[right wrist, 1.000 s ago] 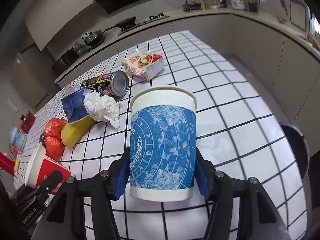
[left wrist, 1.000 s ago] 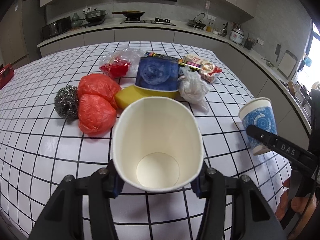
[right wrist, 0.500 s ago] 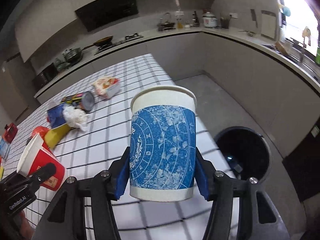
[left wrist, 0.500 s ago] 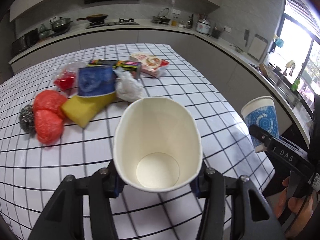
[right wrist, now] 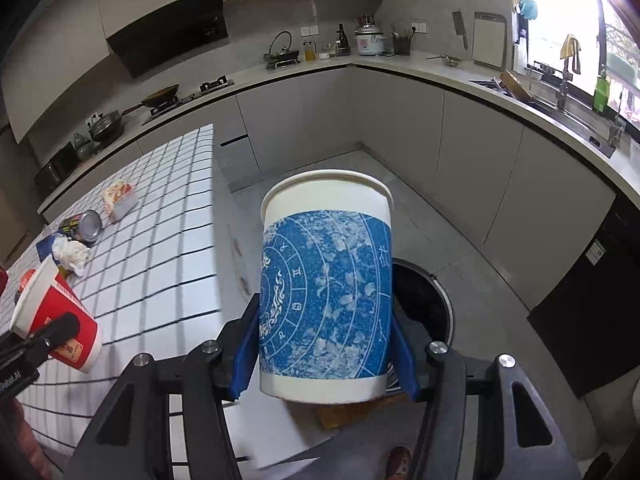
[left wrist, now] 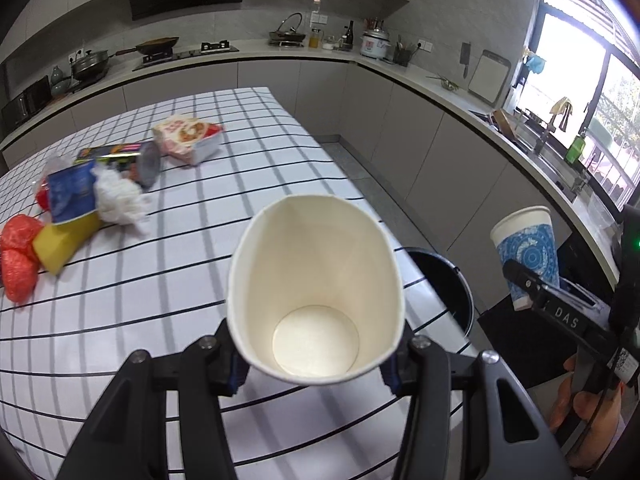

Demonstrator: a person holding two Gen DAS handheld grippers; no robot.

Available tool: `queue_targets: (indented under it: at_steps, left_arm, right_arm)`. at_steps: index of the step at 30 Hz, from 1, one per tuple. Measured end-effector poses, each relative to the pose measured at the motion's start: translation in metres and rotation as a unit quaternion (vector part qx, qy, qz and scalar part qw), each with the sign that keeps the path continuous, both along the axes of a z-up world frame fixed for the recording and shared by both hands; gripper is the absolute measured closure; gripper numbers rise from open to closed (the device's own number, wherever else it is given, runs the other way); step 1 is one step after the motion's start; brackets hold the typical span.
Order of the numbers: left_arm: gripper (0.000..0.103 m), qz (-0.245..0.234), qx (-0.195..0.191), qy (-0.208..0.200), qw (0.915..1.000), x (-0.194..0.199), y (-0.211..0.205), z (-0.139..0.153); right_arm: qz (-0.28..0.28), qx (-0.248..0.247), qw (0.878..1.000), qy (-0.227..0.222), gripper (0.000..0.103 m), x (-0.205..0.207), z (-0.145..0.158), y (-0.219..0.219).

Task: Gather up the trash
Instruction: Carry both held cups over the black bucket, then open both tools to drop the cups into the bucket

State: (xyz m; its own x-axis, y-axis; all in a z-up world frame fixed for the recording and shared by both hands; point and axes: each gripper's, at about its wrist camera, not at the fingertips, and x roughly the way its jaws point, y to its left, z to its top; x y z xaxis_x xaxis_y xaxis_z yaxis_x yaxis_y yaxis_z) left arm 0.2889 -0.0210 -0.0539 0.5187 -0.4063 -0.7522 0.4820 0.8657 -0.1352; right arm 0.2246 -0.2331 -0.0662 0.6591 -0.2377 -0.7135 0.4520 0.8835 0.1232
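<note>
A white checked table (left wrist: 200, 208) holds leftover trash at its far left: a yellow sponge (left wrist: 64, 240), crumpled tissue (left wrist: 120, 200) and a can (left wrist: 150, 162). A black bin (right wrist: 424, 304) stands on the floor beside it. The right gripper (right wrist: 326, 344) clamps an upright blue cup (right wrist: 326, 292) in front of the bin; the left gripper (left wrist: 316, 356) squeezes a red cup (left wrist: 316, 296), mouth toward the camera, over the table edge.

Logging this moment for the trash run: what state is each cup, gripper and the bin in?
Red cup: held tilted, squeezed oval, empty.
Blue cup: held upright.
Left gripper: shut on red cup.
Right gripper: shut on blue cup.
Trash bin: open, no lid.
</note>
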Motion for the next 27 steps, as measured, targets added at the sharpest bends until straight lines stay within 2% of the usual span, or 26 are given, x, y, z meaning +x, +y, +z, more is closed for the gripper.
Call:
queue_targets:
  at_steps: [5, 13, 18, 20, 27]
  left_arm:
    - [0.051, 0.025, 0.005, 0.008, 0.9996, -0.006, -0.07, -0.006]
    - [0.051, 0.036, 0.007, 0.039, 0.9986, -0.009, -0.159, -0.029]
    - [0.051, 0.045, 0.031, 0.062, 0.9966, -0.007, -0.19, -0.056]
    - [0.051, 0.054, 0.036, 0.083, 0.9945, -0.004, -0.201, -0.071]
    - [0.051, 0.081, 0.073, 0.109, 0.9881, -0.002, -0.209, -0.114]
  right_arm:
    - [0.04, 0.024, 0.999, 0.014, 0.044, 0.005, -0.021, -0.078]
    - [0.092, 0.035, 0.994, 0.041, 0.044, 0.02, -0.043, -0.159]
    - [0.118, 0.046, 0.991, 0.053, 0.044, 0.03, -0.058, -0.177]
    - [0.132, 0.051, 0.988, 0.063, 0.044, 0.036, -0.069, -0.18]
    - [0.158, 0.068, 0.981, 0.09, 0.044, 0.052, -0.103, -0.186]
